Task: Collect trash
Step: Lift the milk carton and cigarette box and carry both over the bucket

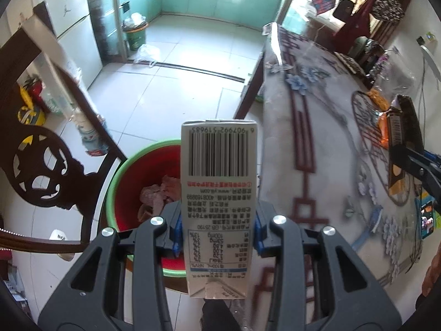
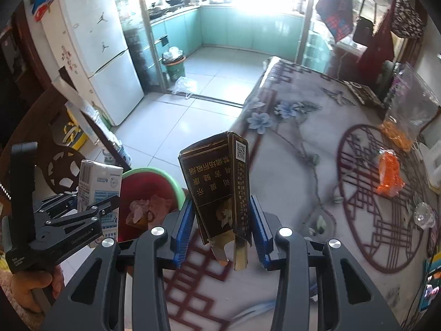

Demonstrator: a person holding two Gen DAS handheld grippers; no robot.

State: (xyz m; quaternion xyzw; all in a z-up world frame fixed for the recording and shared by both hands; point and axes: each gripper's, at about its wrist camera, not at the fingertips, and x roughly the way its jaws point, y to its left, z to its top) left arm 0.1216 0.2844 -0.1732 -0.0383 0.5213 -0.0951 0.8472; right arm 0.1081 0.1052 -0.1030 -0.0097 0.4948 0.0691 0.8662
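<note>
My left gripper (image 1: pixel 217 226) is shut on a grey milk carton (image 1: pixel 219 193) with a barcode, held upright over the near rim of a red bin with a green rim (image 1: pixel 121 171); crumpled paper lies in the bin. In the right wrist view the left gripper (image 2: pixel 91 207) with the carton (image 2: pixel 96 187) is at the left beside the bin (image 2: pixel 176 190). My right gripper (image 2: pixel 220 226) is shut on a dark brown cigarette box (image 2: pixel 217 184), held above the table edge just right of the bin. That box also shows in the left wrist view (image 1: pixel 399 149).
A table with a patterned cloth (image 2: pixel 317 143) carries an orange wrapper (image 2: pixel 390 176), a clear bag with orange snacks (image 2: pixel 408 118) and a phone (image 1: pixel 427 218). A dark carved chair (image 1: pixel 49 165) stands left of the bin. A fridge (image 2: pixel 104 55) and a green floor bin (image 2: pixel 173 66) stand farther back.
</note>
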